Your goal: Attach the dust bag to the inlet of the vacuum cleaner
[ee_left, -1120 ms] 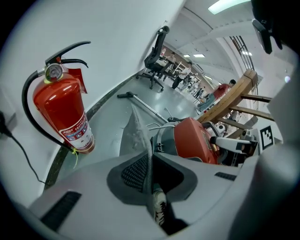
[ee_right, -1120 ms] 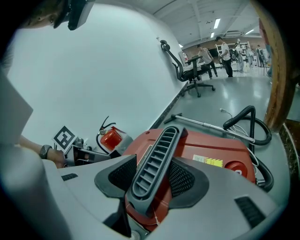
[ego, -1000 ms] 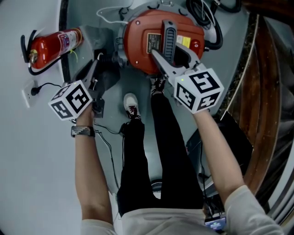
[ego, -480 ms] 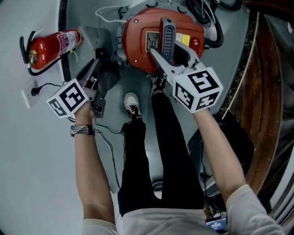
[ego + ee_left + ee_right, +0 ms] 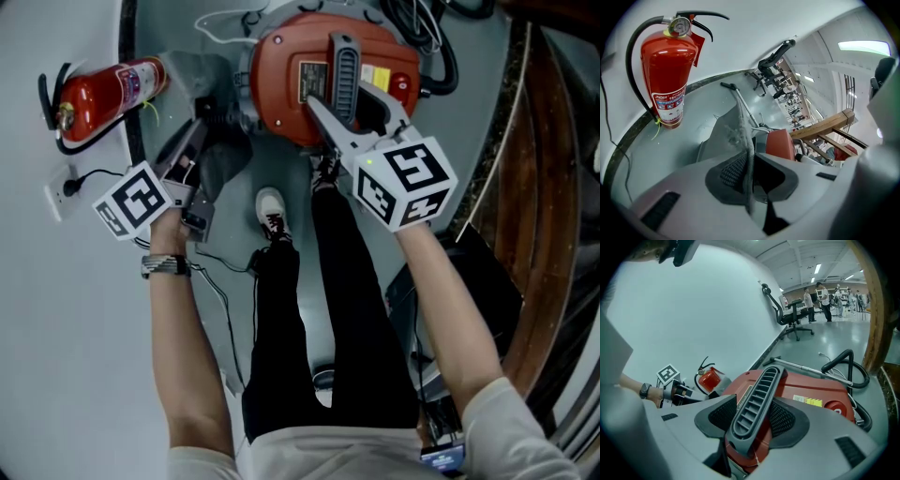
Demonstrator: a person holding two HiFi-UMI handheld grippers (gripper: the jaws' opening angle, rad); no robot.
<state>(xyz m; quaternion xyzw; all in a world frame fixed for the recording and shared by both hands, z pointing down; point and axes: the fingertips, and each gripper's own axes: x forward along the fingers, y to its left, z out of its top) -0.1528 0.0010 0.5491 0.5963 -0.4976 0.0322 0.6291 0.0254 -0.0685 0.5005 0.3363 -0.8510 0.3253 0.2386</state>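
Note:
The red vacuum cleaner [image 5: 281, 84] stands on the floor at the top of the head view. My right gripper [image 5: 349, 98] is shut on its grey ribbed handle [image 5: 343, 61], which sits between the pads in the right gripper view [image 5: 757, 401]. The grey dust bag [image 5: 220, 155] hangs left of the vacuum, close to its side. My left gripper [image 5: 197, 136] holds a fold of the bag [image 5: 733, 131]. Its jaws are opening, with the fabric edge still between the pads [image 5: 736, 171]. The joint between bag and vacuum is hidden.
A red fire extinguisher [image 5: 108, 89] stands by the wall at the left, with a wall socket [image 5: 58, 192] below it. A black hose [image 5: 431, 47] coils behind the vacuum. The person's legs and shoes [image 5: 267, 211] are just below it. A wooden frame [image 5: 534, 187] runs along the right.
My left gripper has rolled about its own axis, its marker cube has tipped and shifted slightly left, and the bag fold has shifted with it. The right gripper and handle have not moved.

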